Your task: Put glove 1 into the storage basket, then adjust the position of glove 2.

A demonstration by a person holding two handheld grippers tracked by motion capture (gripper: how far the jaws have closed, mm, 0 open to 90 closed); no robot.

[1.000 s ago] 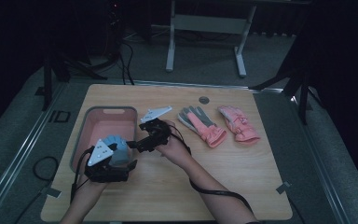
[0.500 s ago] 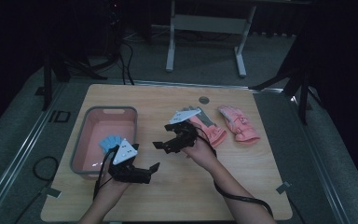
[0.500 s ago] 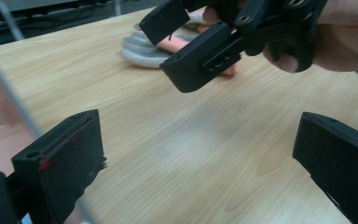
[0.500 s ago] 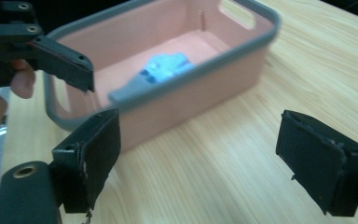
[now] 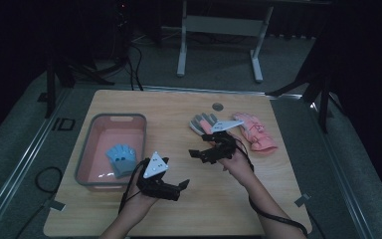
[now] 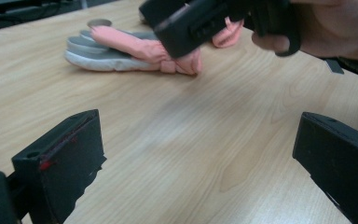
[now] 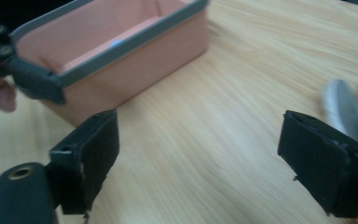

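Both my claws swung away from the bin, left claw open and empty, right claw open beside the pink gloves.

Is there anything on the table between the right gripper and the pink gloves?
Nothing visible. The right gripper, jaws open and empty, hangs over bare table just in front of the near pink glove; the far glove lies right beside it.
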